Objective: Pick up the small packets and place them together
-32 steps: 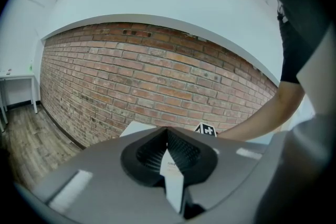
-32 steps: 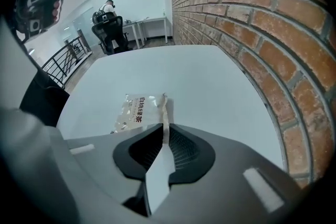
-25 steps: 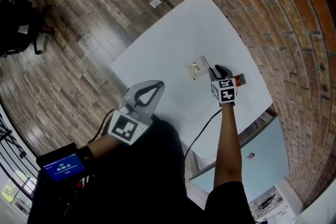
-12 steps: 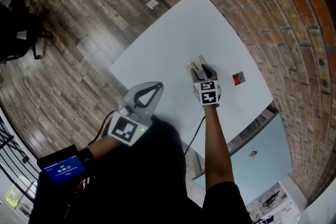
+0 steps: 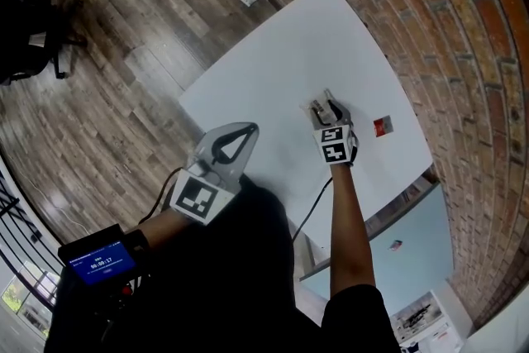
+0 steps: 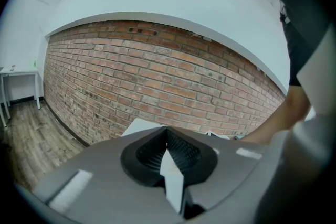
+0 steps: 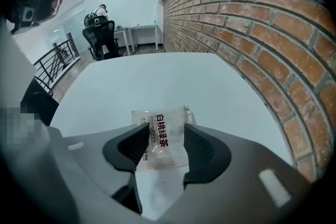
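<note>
A clear small packet [image 7: 159,140] with dark print lies flat on the white table [image 7: 157,81] between the jaws of my right gripper [image 7: 161,136]. Those jaws are opening, and their pads stand off the packet's sides. In the head view the right gripper [image 5: 327,108] is over the clear packets [image 5: 319,106] near the table's middle. A red packet [image 5: 382,126] lies apart to their right. My left gripper [image 5: 239,134] hangs shut and empty off the table's near edge, and its pads [image 6: 176,152] meet in the left gripper view.
The table [image 5: 273,70] stands against a brick wall [image 5: 446,29] on a wooden floor. A black office chair [image 7: 101,36] and desks stand beyond the far end. A pale blue surface [image 5: 405,236] lies lower down to the right.
My right gripper has moved left, from beside the red packet to over the clear packets. The red packet stays on the table. The left gripper has kept its place.
</note>
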`<state>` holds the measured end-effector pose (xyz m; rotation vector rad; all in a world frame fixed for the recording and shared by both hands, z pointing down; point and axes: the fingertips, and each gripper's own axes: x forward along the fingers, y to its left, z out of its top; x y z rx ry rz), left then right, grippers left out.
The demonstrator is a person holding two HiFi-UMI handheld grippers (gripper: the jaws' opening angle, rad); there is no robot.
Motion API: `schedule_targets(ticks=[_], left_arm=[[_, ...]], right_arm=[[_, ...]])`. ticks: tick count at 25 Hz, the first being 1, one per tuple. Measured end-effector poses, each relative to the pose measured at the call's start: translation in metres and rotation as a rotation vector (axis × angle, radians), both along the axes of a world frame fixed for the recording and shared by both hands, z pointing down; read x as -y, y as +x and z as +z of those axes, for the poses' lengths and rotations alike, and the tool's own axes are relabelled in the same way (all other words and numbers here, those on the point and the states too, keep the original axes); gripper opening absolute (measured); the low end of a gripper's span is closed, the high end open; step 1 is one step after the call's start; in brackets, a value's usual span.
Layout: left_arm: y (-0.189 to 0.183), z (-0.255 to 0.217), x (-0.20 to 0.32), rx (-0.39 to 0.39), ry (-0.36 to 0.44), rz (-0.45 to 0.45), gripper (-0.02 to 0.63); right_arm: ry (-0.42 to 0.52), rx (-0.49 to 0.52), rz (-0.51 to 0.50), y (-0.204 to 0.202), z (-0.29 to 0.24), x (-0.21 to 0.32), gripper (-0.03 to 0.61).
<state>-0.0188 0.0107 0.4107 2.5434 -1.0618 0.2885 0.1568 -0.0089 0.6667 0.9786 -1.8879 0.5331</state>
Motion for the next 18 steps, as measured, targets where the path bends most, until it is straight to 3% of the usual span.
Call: schedule_targets(ticks=[3,6,10,13,15,18], left_arm=[[0.001,0.000,-0.001,0.003,0.002,0.007,0.000],[0.004,-0.001,-0.002,0.013,0.009,0.022,0.000],[0.003,-0.001,-0.001,0.006,0.001,0.016,0.000],[0.007,-0.001,-0.001,0.002,-0.001,0.031,0.000],[0.015,-0.001,-0.004,0.003,0.004,0.050,0.000],[0.028,0.000,-0.007,0.004,0.003,0.066,0.000]], right_arm=[[0.008,0.016,0.013,0.000,-0.002,-0.005,0.212],[0.083,0.059,0.056,0.007,-0.027,-0.001,0.213],[0.176,0.099,0.194,0.048,-0.065,-0.008,0.213],[0.188,0.097,0.255,0.079,-0.071,-0.024,0.212],[0.184,0.081,0.232,0.080,-0.066,-0.031,0.212],[0.178,0.065,0.119,0.055,-0.055,-0.031,0.212]])
